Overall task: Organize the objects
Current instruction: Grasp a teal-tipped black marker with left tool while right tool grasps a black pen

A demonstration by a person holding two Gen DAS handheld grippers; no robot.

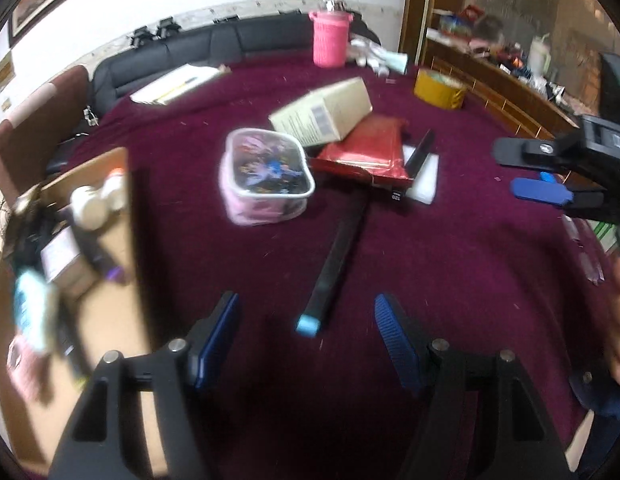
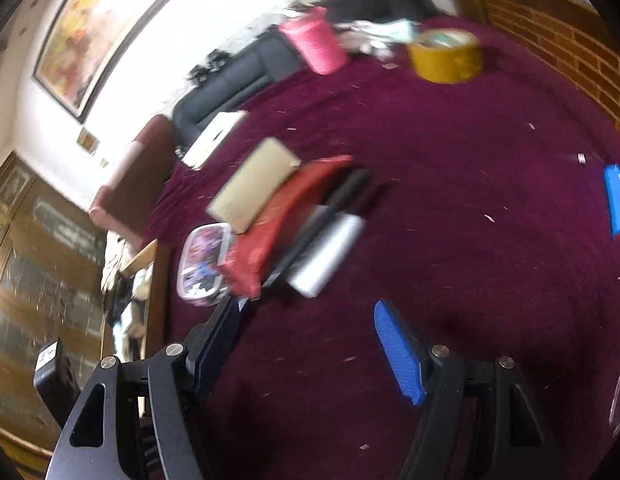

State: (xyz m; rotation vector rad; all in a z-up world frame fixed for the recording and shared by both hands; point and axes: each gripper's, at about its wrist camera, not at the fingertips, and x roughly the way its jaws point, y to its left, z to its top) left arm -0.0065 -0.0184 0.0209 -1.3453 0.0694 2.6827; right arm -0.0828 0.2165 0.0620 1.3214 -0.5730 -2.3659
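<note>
On the maroon cloth (image 1: 461,280) lies a pile: a pink patterned pouch (image 1: 266,176), a beige carton (image 1: 321,114) leaning on a red packet (image 1: 361,152), and a white box (image 1: 423,180). A long black bar with a light-blue end (image 1: 341,256) points toward my left gripper (image 1: 306,340), which hangs open and empty just short of it. My right gripper (image 1: 529,172) shows at the right edge. In the right wrist view, blurred by motion, my right gripper (image 2: 306,344) is open and empty above bare cloth, with the pouch (image 2: 204,264), red packet (image 2: 282,220) and white box (image 2: 329,256) ahead to the left.
An open cardboard box (image 1: 110,208) of small items stands at the left. A pink bottle (image 1: 329,38), a yellow tape roll (image 1: 439,88) and a pad of papers (image 1: 178,84) sit at the far side. A blue lighter-like object (image 2: 617,204) lies right. A wooden counter (image 1: 509,92) borders the right.
</note>
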